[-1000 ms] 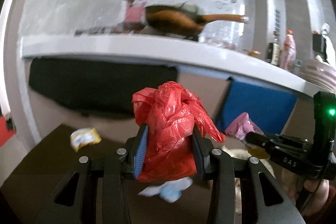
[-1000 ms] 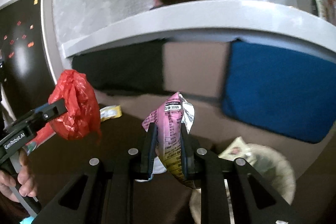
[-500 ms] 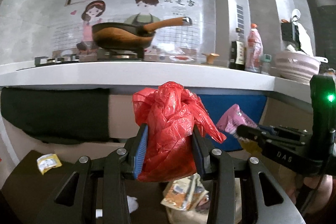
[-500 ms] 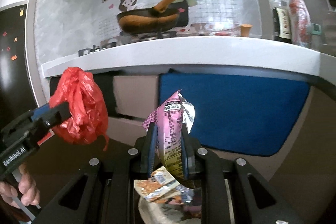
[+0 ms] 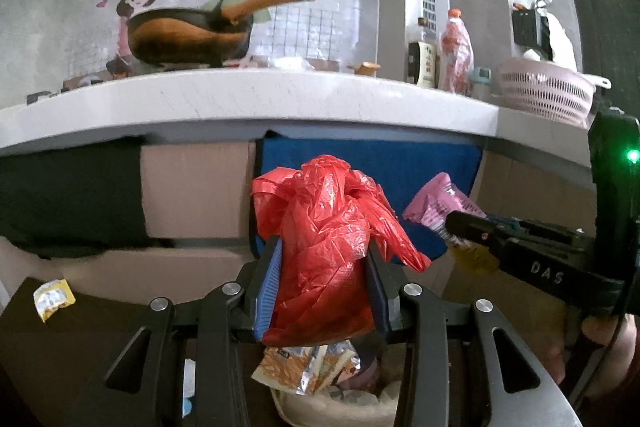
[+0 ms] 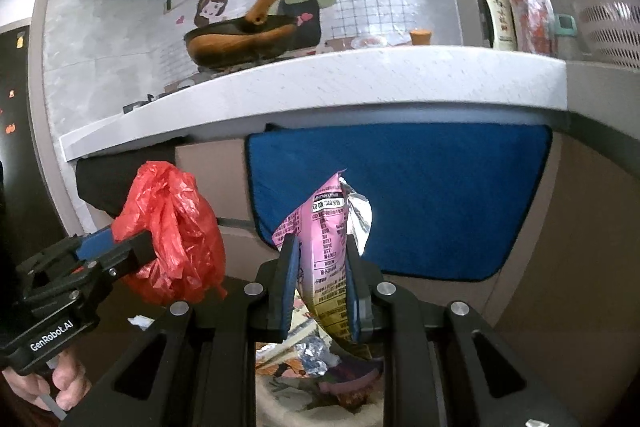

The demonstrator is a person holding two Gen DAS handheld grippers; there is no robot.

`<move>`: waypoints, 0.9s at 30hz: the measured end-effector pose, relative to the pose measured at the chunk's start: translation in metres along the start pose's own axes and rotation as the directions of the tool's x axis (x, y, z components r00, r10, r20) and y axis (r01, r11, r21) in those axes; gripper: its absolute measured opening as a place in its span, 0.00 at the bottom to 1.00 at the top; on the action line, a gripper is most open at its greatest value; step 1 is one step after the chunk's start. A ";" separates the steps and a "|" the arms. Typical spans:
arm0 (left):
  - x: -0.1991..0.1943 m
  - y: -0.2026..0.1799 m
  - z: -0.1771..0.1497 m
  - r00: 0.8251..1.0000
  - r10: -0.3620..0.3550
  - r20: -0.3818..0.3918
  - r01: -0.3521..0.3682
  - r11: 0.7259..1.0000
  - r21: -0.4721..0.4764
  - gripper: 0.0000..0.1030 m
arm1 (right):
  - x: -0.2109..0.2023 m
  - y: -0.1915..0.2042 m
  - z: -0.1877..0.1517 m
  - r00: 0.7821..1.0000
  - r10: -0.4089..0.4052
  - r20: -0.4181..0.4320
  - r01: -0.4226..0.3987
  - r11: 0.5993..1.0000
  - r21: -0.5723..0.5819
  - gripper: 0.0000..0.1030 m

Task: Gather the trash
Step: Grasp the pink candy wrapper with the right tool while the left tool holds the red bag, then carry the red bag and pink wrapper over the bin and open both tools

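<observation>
Crinkled glossy red plastic bag (image 5: 324, 247); foil-lined pink snack wrapper (image 6: 332, 239); matt speckled stone surface (image 5: 280, 99); blue cloth (image 6: 440, 203).

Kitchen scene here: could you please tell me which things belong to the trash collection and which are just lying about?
Belonging to the job:
- red plastic bag, clamped in the left gripper
- pink snack wrapper, clamped in the right gripper
- trash bin below, holding wrappers
- yellow wrapper on the floor

Just lying about:
- wok
- bottles
- pink colander
- blue cloth
</observation>
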State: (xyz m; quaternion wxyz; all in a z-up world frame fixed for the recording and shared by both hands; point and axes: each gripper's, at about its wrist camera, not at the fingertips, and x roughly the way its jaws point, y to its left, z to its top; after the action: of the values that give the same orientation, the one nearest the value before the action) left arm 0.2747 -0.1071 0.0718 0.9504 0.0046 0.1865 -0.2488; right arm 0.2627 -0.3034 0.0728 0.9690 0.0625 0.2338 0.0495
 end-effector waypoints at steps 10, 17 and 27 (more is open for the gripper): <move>0.058 0.032 -0.050 0.989 0.065 -0.134 -0.072 0.996 -0.045 0.39 | 0.036 -0.029 -0.028 0.997 0.015 -0.080 -0.008 0.996 0.085 0.19; 0.111 0.045 -0.092 0.959 0.044 -0.281 -0.077 0.991 -0.105 0.39 | 0.067 -0.047 -0.048 0.989 0.035 -0.144 -0.013 0.989 0.147 0.19; 0.159 0.013 -0.115 0.915 -0.134 -0.380 0.087 0.986 -0.139 0.39 | 0.090 -0.063 -0.056 0.982 0.011 -0.190 0.024 0.983 0.181 0.20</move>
State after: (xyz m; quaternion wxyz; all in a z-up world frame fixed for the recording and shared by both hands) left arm 0.3683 -0.1591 -0.0933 0.8775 -0.0134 0.3856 -0.2848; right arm 0.3210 -0.3488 -0.0260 0.9325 0.1452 0.3292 0.0306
